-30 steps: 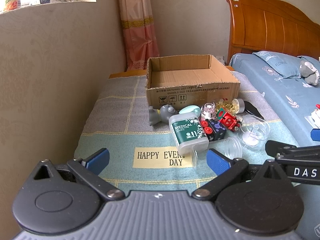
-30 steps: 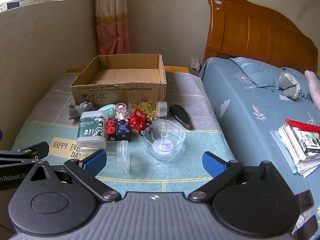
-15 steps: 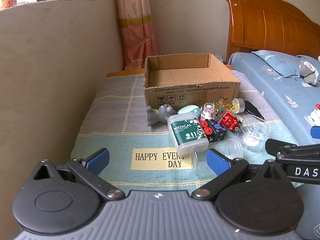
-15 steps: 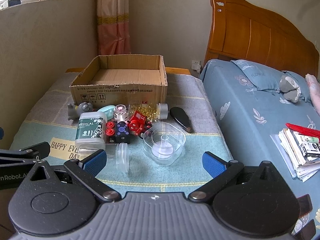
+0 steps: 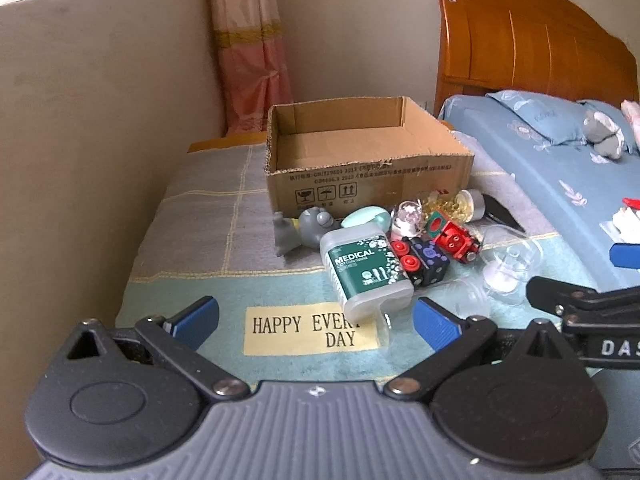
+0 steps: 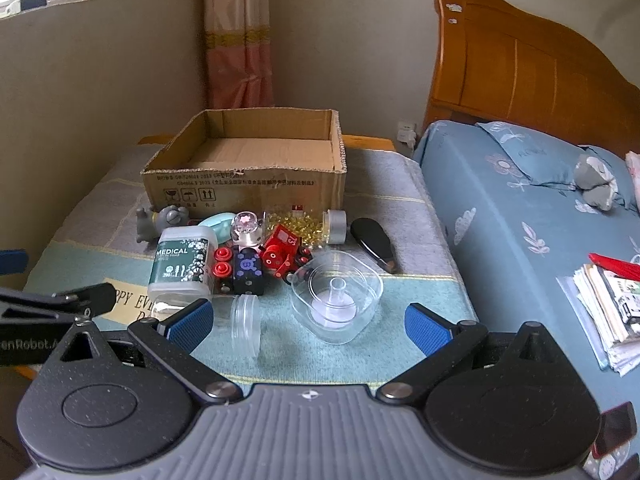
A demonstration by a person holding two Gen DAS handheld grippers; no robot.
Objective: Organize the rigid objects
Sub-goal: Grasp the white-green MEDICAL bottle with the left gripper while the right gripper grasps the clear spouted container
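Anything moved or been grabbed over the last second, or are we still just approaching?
Only the view has shifted a little. Both the left gripper and right gripper stay open and empty. The cardboard box, MEDICAL bottle and clear dish lie unmoved.

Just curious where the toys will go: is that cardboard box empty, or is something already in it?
Empty, as far as shown: the cardboard box is open-topped and only bare cardboard floor shows inside. The strip behind its near wall is hidden.

Both wrist views toward cardboard box [image 5: 368, 160]
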